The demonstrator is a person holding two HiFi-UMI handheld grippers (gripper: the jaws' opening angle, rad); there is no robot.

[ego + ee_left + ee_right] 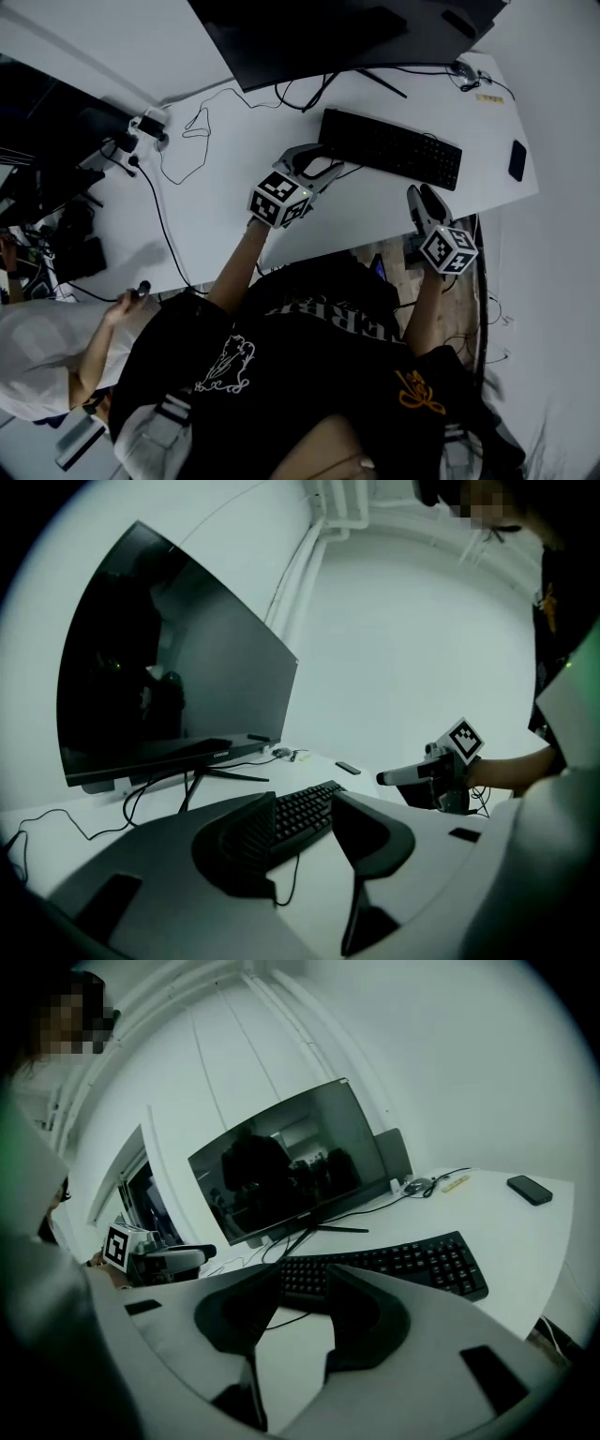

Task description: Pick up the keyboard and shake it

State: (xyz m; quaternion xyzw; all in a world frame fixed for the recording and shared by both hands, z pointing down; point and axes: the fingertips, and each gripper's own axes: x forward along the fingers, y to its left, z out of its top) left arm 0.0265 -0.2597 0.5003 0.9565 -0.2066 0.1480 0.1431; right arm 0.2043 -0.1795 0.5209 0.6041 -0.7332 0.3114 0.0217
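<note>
Flat black keyboard (392, 148) lies untouched on white desk (225, 150); left gripper (323, 167) and right gripper (420, 194) hover near it, jaws apart and empty, so uneven end grips risk a tilted lift and its thin black cable (292, 874) may snag.

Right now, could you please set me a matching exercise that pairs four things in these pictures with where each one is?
Things:
1. keyboard
2. monitor
3. phone
4. left hand-held gripper

Places and states:
A. lying flat near the right edge of the desk
B. standing at the back of the desk, screen dark
C. held near the keyboard's left end, jaws apart, gripping nothing
D. lying flat on the desk in front of the monitor

Pairs: 1-D, 2-B, 3-A, 4-C.
</note>
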